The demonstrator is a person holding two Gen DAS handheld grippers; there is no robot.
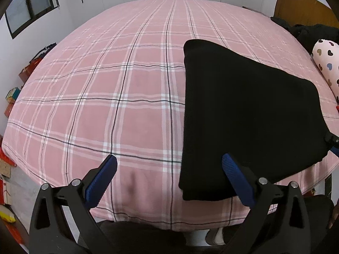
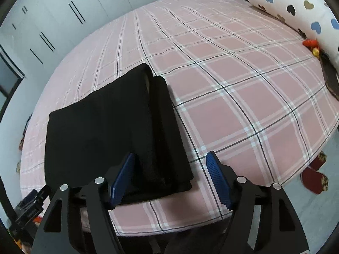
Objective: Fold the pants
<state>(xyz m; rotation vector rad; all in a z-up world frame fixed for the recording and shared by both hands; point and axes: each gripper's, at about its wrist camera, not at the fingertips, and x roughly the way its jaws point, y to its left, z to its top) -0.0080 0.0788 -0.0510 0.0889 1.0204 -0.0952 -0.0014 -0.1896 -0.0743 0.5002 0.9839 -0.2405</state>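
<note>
Two grippers hang over a bed (image 1: 131, 97) with a pink plaid cover, and neither holds anything. Black pants (image 1: 243, 114) lie folded into a thick, flat stack near the bed's front edge, folded layers showing along one side. On the left gripper (image 1: 169, 180) the jaws stand wide apart — one blue pad above bare cover, the other above the stack's near corner. On the right gripper (image 2: 170, 175) the jaws are also apart; the stack's near right corner sits between them, not pinched. A heart-print pillow (image 2: 296, 14) rests at the bed's far side.
</note>
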